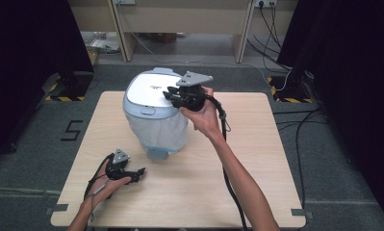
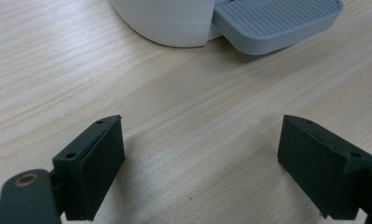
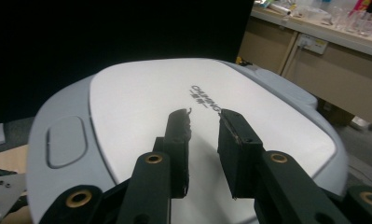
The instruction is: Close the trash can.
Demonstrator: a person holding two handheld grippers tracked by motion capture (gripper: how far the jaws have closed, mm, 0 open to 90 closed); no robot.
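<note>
1. A white pedal bin (image 1: 155,113) with a pale grey rim stands on the far-middle part of a light wooden table (image 1: 257,159); its lid (image 3: 174,100) is down and carries small dark lettering.
2. The bin's grey foot pedal (image 2: 274,21) juts from the base on the person's side, resting just above the tabletop.
3. The right gripper (image 1: 172,95) hangs over the lid's right part, held by the right hand (image 1: 203,115). In the right gripper view its jaws stand only a narrow gap apart, with nothing between them; whether they touch the lid cannot be told.
4. The left gripper (image 1: 140,172) lies low on the table on the near-left side of the bin, held by the left hand (image 1: 108,185). Its jaws are spread wide, empty, pointing toward the pedal and apart from it.
</note>
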